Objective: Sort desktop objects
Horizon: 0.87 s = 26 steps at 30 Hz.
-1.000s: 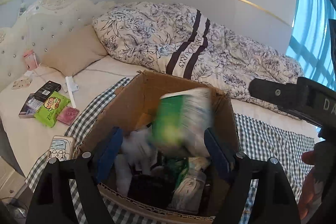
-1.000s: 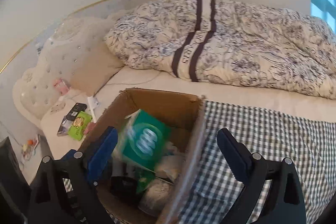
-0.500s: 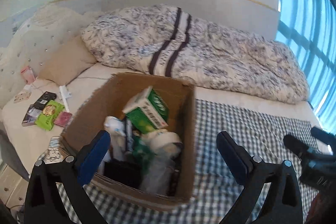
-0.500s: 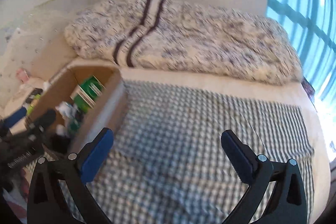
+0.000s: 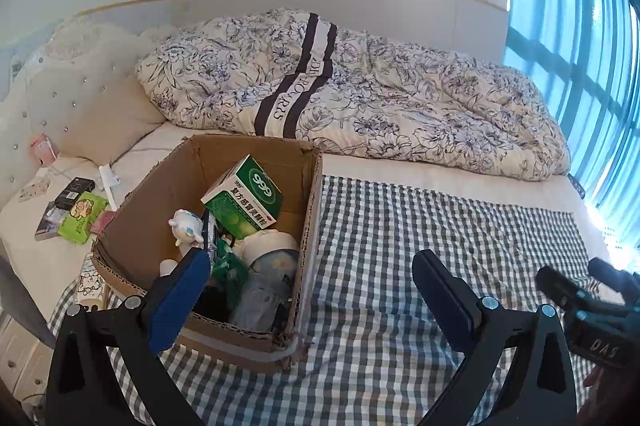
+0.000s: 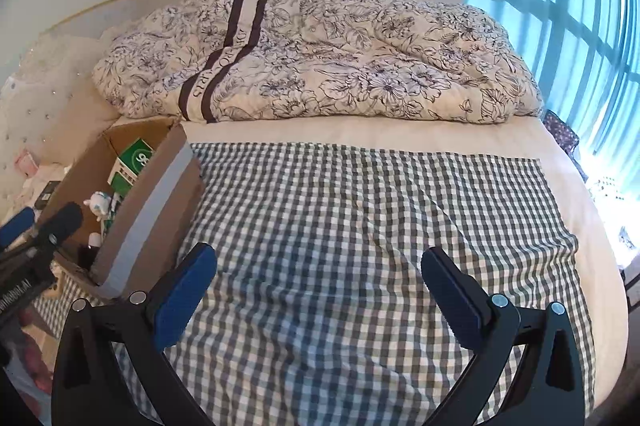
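A second ago the green box [image 5: 243, 198] was a blur dropping between my left fingers; now it lies in the cardboard box [image 5: 312, 226], and both my hands have pulled back over the checked cloth [image 6: 360, 218].

My left hand-held gripper [image 5: 308, 290] is wide open and holds nothing. Its left blue pad [image 5: 178, 300] sits in front of the cardboard box, at about 7 o'clock in the left view. My right hand-held gripper [image 6: 318, 286] is wide open too, with only the checked cloth under it.

The cardboard box stands on the bed, on the left part of the cloth. In the left view it is at about 8 o'clock. The green box leans inside it on top of the other things, tilted, with its white side facing me. Just beside it, at its 8 o'clock, is a small white toy [image 5: 186, 226]. Below them is a pale round thing and some clear wrap, but I cannot tell what they are.

In the right view the cardboard box [image 6: 152, 210] is at 9 o'clock, and I can see my left hand-held gripper's tips beside it at the edge.

The flowery blanket [image 5: 360, 98] is bunched up at 12 o'clock, behind the cardboard box. At 9 o'clock in the left view, near the pillow, a green packet [image 5: 82, 216] and a few little things lie on the sheet, well apart from the cardboard box.
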Available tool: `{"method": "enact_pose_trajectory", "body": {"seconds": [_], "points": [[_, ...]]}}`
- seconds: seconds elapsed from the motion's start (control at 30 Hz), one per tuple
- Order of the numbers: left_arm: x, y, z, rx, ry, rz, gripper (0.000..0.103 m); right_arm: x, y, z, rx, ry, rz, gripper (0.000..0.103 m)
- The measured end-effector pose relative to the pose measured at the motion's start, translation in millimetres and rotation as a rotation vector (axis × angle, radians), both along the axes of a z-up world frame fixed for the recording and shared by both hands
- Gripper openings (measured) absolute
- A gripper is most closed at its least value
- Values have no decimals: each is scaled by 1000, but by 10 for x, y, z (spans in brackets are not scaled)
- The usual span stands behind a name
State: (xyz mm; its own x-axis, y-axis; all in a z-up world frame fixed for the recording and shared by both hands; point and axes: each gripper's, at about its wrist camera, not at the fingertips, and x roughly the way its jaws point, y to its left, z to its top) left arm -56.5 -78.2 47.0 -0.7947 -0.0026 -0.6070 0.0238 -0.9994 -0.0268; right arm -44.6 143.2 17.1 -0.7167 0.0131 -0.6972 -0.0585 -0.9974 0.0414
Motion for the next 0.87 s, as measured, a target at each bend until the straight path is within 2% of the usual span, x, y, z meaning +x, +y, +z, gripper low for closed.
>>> {"method": "enact_pose_trajectory", "body": {"seconds": [0.1, 0.2, 0.6, 0.73, 0.87], "points": [[16, -8, 15, -5, 5, 9, 103, 34, 27, -50, 0, -11, 1, 103], [-27, -50, -18, -9, -29, 30, 103, 31, 29, -69, -1, -16, 1, 103], [-57, -95, -60, 20, -45, 24, 103, 34, 89, -10, 13, 14, -35, 103], [-67, -130, -80, 47, -31, 2, 103, 11, 84, -53, 16, -1, -32, 103], [-53, -112, -52, 24, 4, -2, 103, -1, 65, -82, 25, -11, -30, 103]]}}
